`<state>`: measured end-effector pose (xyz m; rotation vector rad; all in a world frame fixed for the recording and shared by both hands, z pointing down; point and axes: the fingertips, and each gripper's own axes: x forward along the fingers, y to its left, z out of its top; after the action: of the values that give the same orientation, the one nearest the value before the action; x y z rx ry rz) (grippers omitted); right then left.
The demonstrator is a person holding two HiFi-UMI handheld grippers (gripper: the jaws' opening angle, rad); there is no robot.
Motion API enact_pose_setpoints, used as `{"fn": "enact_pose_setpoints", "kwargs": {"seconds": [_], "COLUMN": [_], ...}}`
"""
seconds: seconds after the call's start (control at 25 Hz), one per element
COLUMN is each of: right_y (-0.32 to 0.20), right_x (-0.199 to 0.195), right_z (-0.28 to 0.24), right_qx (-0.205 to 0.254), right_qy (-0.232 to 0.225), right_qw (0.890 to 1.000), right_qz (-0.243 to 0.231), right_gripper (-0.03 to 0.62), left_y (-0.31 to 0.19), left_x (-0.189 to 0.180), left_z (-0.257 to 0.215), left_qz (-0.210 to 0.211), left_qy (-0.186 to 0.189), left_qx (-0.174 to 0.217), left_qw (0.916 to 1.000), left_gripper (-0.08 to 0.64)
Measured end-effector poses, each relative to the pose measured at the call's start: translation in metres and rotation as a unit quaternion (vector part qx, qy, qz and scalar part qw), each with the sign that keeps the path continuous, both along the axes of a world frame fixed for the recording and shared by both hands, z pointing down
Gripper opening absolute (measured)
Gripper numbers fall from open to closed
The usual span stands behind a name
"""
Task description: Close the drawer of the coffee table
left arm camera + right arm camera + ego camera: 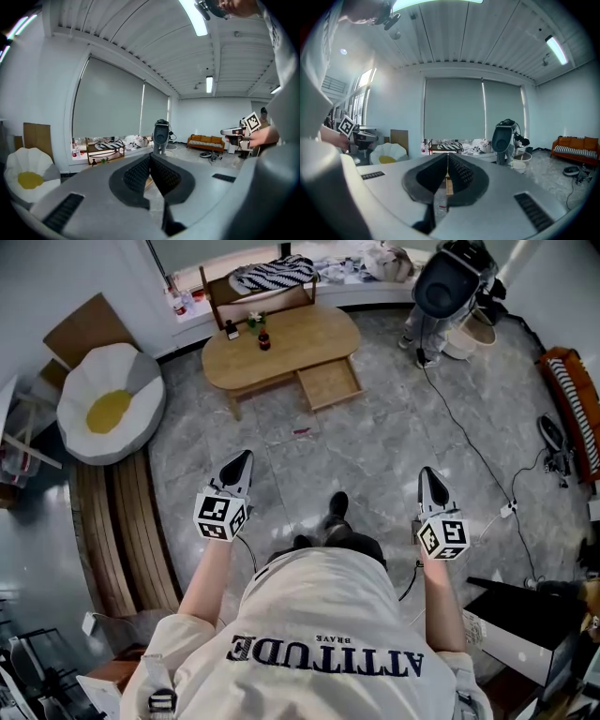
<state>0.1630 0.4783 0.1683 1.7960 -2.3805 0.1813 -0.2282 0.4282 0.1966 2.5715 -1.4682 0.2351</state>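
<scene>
An oval wooden coffee table (300,332) stands across the grey stone floor, far ahead of me. Its drawer (329,382) is pulled out toward me at the table's right front. My left gripper (247,457) is held at the left, shut with nothing between its jaws, well short of the table. My right gripper (427,471) is at the right, also shut and empty. In the left gripper view the left gripper (151,156) has its tips together, and most of the table is hidden behind it. In the right gripper view the right gripper (447,156) is closed too, with a strip of the wooden drawer (448,186) showing between its jaws.
Small bottles (263,338) stand on the tabletop. A flower-shaped white and yellow cushion (110,403) lies at the left by wooden slats (127,531). A grey machine on legs (444,289) and a cable (469,442) are at the right. A small red scrap (302,431) lies on the floor.
</scene>
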Motion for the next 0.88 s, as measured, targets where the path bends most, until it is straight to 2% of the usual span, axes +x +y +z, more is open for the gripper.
{"fn": "enact_pose_setpoints", "kwargs": {"seconds": [0.36, 0.6, 0.88], "right_y": [-0.043, -0.090, -0.154], "right_x": [0.007, 0.021, 0.029], "right_z": [0.009, 0.013, 0.006], "right_qx": [-0.008, -0.010, -0.006], "right_qy": [-0.008, -0.010, -0.010], "right_qw": [1.000, 1.000, 0.998], "right_qz": [-0.014, -0.027, -0.064], "right_gripper": [0.020, 0.020, 0.020], "left_y": [-0.034, -0.069, -0.119], "left_x": [0.013, 0.028, 0.045], "left_z": [0.000, 0.005, 0.001], "left_qz": [-0.003, -0.011, -0.028], "left_qy": [0.000, -0.001, -0.001], "left_qx": [0.003, 0.000, 0.000], "left_qw": [1.0000, 0.9999, 0.9996], "left_gripper": [0.020, 0.020, 0.020]}}
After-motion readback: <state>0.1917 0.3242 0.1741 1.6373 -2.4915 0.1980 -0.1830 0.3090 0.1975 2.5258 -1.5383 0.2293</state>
